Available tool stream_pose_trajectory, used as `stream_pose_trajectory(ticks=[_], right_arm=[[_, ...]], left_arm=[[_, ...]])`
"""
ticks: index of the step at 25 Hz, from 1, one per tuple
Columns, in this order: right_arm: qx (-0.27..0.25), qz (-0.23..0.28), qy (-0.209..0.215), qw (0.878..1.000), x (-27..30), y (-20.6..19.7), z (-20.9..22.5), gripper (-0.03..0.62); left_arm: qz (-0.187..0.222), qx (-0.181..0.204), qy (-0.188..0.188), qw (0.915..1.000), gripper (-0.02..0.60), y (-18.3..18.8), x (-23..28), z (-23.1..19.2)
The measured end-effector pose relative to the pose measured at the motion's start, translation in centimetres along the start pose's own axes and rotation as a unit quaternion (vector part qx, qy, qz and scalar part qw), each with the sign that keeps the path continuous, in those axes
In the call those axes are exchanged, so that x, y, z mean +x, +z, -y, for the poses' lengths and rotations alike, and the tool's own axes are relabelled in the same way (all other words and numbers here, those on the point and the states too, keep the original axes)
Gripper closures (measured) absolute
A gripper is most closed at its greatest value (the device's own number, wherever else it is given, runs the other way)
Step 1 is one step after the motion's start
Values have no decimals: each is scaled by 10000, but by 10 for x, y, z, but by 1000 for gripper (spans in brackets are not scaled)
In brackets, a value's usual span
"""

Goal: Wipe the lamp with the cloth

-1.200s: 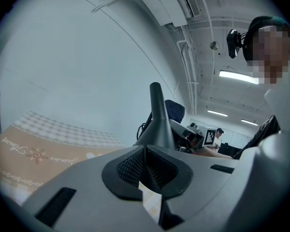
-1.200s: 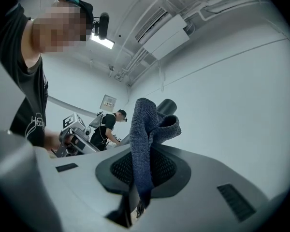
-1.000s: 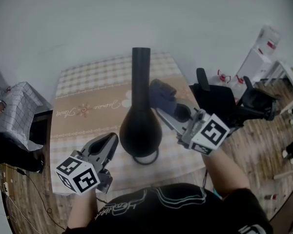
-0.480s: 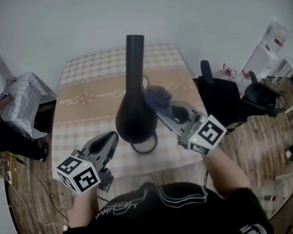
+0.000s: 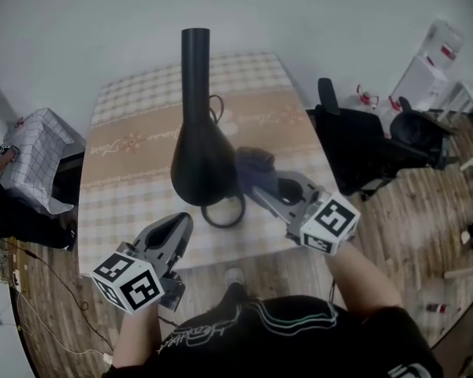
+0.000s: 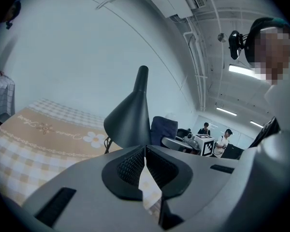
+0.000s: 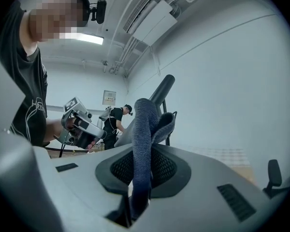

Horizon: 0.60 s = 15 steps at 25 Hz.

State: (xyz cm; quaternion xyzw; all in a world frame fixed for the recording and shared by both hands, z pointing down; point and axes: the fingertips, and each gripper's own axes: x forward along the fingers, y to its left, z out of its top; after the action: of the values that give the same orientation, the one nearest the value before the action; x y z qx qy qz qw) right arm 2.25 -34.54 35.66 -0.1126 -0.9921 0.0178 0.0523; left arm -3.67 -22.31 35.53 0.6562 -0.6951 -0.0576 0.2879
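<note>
Nearest the person, the left hand-held gripper (image 5: 173, 227) hangs over the front edge of the surface (image 5: 134, 144). Its jaws are drawn together with nothing between them, and it stands apart from the lamp (image 5: 201, 160). The right hand-held gripper (image 5: 256, 186) is clamped on the blue cloth (image 5: 256, 164), which rises between its jaws as a folded wad.

The step in hand looks like rubbing the lamp's bulging lower body. To do it well, the right hand-held gripper should press only the soft wad against the black shell, not its hard jaw tips. It should also sweep along the curve with light sideways force, since the tall narrow-necked lamp could tip. The idle left hand-held gripper could steady the ring base (image 5: 223, 211).

The cloth lies against the right flank of the lamp's body, just ahead of the right jaws. The lamp stands upright near the front of the surface, its neck reaching away beyond the cloth.
</note>
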Motion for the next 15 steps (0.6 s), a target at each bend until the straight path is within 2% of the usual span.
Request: stream_pose_trajectory(ticks=[5, 11, 15], right_arm=[[311, -209, -194, 9991, -35, -22, -17, 540], [1158, 112, -492, 9920, -57, -28, -55, 540], [1283, 194, -597, 9897, -78, -21, -66, 540]], left_arm=[[-80, -53, -25, 10000, 571, -21, 1, 22], [-37, -39, 37, 10000, 571, -35, -29, 38], [4, 70, 125, 9999, 571, -40, -45, 55]])
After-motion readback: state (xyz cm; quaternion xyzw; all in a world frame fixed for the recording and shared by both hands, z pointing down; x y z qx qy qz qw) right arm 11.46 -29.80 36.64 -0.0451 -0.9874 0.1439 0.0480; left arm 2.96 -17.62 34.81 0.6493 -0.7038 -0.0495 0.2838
